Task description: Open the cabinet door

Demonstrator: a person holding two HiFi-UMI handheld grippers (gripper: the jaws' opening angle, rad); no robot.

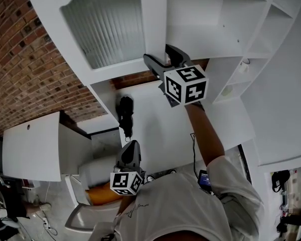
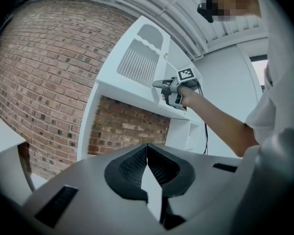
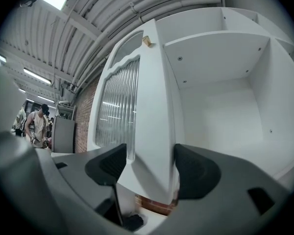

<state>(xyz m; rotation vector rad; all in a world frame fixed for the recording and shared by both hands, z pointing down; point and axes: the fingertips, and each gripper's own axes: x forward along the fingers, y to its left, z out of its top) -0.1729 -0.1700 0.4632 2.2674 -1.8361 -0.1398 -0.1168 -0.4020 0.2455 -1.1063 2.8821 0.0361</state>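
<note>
Cabinet door [image 3: 147,106]: white, 1 ribbed glass panel [image 3: 118,106] with a scalloped top edge, set in the upper part of a white wall unit. Long axis upright. The door is swung out from the cabinet, free edge pointing toward the right gripper [image 3: 149,163], glass face turned toward the brick wall [image 1: 20,59]. The right gripper's jaws are spread wide, 1 pad on each side of the free edge near the door's lower corner; the edge lies between the pads, no firm squeeze evident. Marker cube [image 1: 186,85] on this gripper sits just below the cabinet's bottom rail in the head view, with the person's arm [image 1: 205,134] reaching up to it. Behind the door: 1 open compartment [image 3: 220,97], white, and more white shelves to its right. Left gripper [image 2: 147,153]: held low and well apart from the door, pads closed together, nothing between them. Surroundings: a white desk surface [image 1: 30,144] below left, ribbed ceiling with pipes overhead, and 2 people [image 3: 36,126] standing far off at the left of the right gripper view.
</note>
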